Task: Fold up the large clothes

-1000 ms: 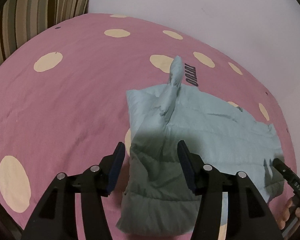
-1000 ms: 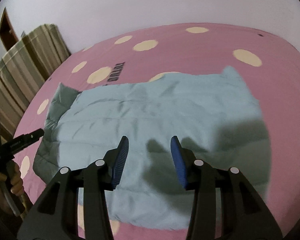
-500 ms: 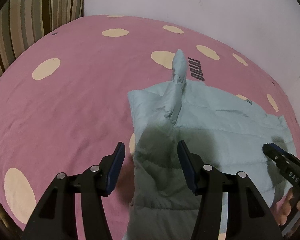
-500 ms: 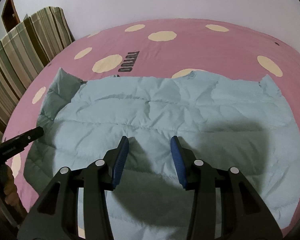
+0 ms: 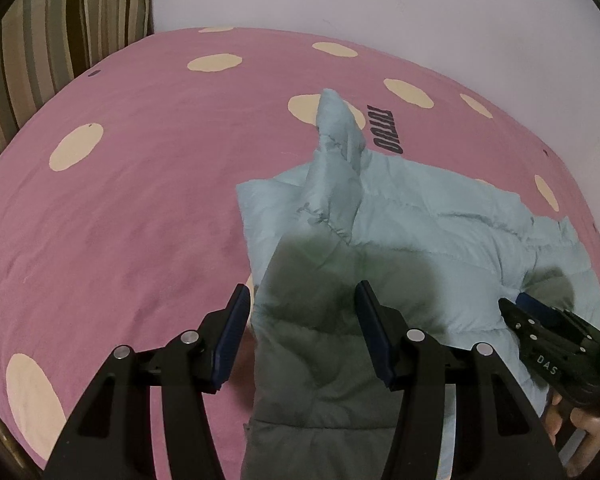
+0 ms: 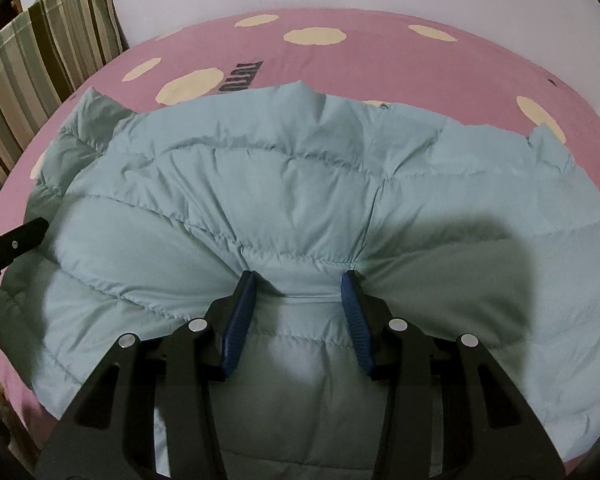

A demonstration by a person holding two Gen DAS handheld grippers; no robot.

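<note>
While the light-blue padded jacket (image 6: 300, 184) lay spread on the pink spotted bed (image 5: 132, 184), the right tool (image 6: 298, 280) had dropped onto it, tips denting the quilting, jaws half-wide and unclosed. The left tool (image 5: 300, 300) hovered half-wide over the jacket's edge; grasping looked imminent.

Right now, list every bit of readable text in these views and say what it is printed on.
"DAS": white letters on the right gripper body, left wrist view.
Dark block lettering on the pink bedsheet, beside the jacket: sideways, partly hidden in the right view, not surely readable.
Nothing else.
</note>
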